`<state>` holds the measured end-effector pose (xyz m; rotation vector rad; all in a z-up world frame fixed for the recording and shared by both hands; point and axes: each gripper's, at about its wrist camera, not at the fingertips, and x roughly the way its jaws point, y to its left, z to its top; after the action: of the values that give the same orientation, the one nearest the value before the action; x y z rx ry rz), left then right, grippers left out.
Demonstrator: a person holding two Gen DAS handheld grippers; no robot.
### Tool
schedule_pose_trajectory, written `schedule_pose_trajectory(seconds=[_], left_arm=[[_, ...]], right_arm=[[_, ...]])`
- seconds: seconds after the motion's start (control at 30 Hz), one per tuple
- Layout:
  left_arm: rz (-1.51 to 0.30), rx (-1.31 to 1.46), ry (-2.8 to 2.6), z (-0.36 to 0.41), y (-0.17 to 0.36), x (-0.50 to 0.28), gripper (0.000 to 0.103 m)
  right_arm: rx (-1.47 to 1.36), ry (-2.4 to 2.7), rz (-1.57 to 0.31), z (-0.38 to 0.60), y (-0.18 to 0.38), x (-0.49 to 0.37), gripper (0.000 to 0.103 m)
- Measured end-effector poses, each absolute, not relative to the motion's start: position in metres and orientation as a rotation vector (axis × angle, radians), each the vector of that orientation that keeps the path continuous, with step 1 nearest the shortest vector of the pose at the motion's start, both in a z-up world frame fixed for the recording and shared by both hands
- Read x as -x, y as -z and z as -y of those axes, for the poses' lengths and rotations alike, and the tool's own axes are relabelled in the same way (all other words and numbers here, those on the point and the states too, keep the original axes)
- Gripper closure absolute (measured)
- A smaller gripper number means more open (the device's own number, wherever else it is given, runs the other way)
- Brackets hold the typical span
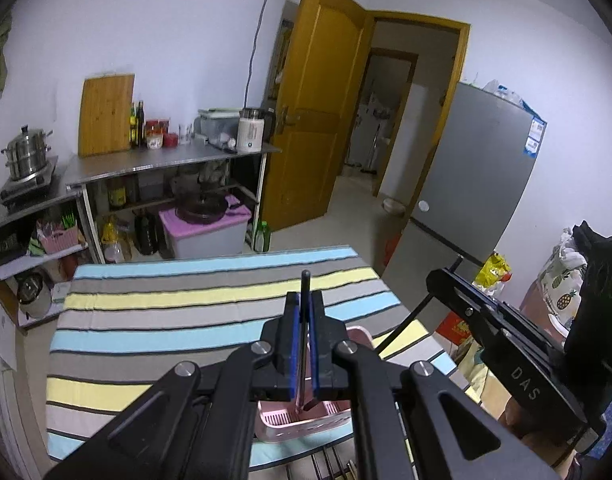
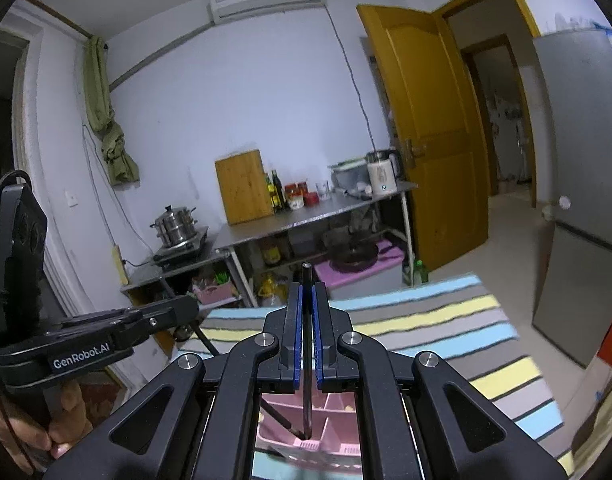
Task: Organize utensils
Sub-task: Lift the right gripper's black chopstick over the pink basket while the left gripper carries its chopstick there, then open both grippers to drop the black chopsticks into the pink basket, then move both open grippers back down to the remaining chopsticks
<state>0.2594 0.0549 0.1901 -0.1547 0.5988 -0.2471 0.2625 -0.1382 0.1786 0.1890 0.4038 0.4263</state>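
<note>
Both jaws pinch slim dark chopsticks over pink slotted caddy.

Pink plastic caddy on striped cloth

- The left gripper sits at the frame's six o'clock, its blue-padded jaws closed on a thin dark chopstick that stands upright.
- The chopstick's lower end dips into a pink utensil basket below the jaws.
- The basket rests on a striped tablecloth.
- The right gripper reaches in from three o'clock; whether it is open or closed is unclear.
- A steel counter is at ten o'clock.
</note>
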Motion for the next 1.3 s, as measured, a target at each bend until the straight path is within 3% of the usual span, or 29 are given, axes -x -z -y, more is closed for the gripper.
schedule_pose_trajectory(seconds=[0.47, 0.57, 0.63, 1.0, 1.3], left_arm=[[-0.697, 0.210, 0.234, -0.059, -0.135, -0.281, 0.097], [-0.688, 0.225, 0.219, -0.064, -0.135, -0.277, 0.078], [-0.671, 0.234, 0.216, -0.067, -0.137, -0.272, 0.067], [-0.582, 0.222, 0.194, -0.072, -0.151, -0.221, 0.064], [-0.567, 0.198, 0.219, -0.061, -0.127, -0.161, 0.064]], right_arm=[[-0.201, -0.467, -0.551, 0.137, -0.119, -0.287, 0.098], [-0.203, -0.462, -0.556, 0.141, -0.119, -0.287, 0.097], [-0.199, -0.459, -0.548, 0.144, -0.122, -0.283, 0.089], [-0.177, -0.445, -0.505, 0.168, -0.137, -0.236, 0.086], [-0.137, -0.435, -0.511, 0.184, -0.120, -0.177, 0.086]])
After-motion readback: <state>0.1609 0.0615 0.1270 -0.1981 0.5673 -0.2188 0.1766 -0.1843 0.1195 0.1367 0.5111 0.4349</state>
